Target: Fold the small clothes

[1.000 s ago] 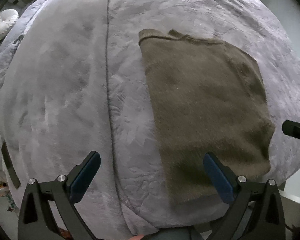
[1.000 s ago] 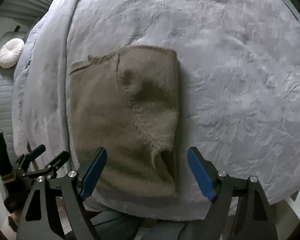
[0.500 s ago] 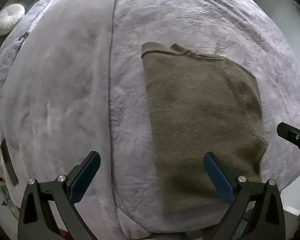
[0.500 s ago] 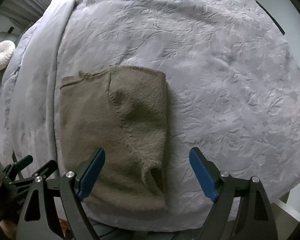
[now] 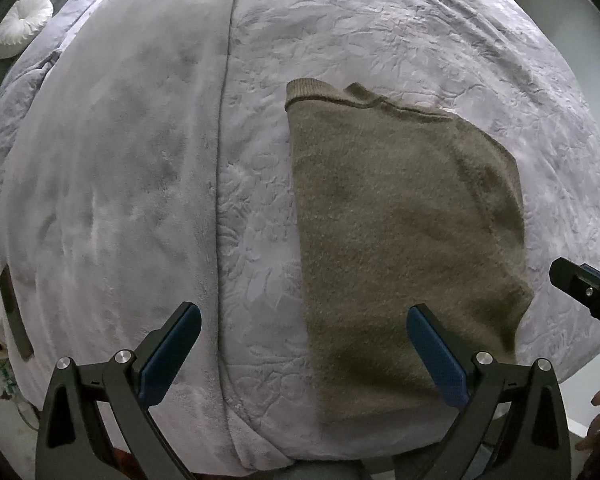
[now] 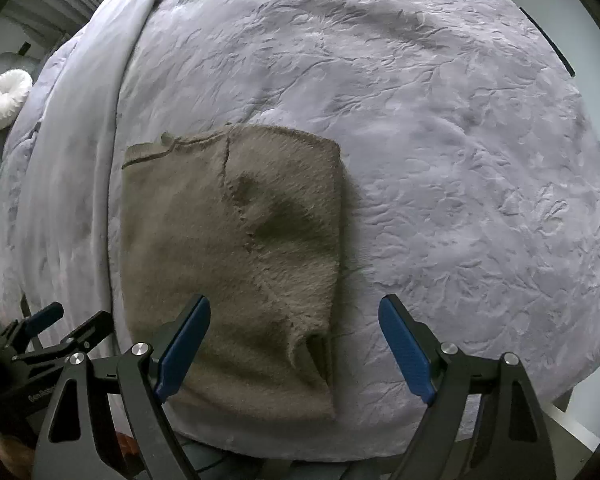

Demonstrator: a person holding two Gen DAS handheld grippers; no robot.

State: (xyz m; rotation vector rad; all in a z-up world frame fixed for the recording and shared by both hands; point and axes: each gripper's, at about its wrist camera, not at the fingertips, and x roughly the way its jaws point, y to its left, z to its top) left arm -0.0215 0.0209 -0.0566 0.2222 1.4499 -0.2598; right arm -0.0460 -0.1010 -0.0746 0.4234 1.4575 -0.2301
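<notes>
Both grippers, left (image 5: 303, 350) and right (image 6: 294, 340), hung with jaws wide apart, holding nothing. I saw the brown sweater (image 6: 236, 256) lying partly folded near the bed's (image 6: 460, 160) front edge; I judged pinching both near corners together would fold it evenly.

The left gripper (image 5: 303, 354) hangs in the air with its jaws spread wide, blue pads (image 5: 171, 354) facing each other and nothing between them. The right gripper (image 6: 294, 350) hangs likewise, jaws wide apart, blue pads (image 6: 406, 350) bare, gripping nothing. Neither touches anything. In the left wrist view the tip of the right gripper shows at the right edge; in the right wrist view the left gripper sits at the lower left, beside and slightly behind. The two are level and near each other.
</notes>
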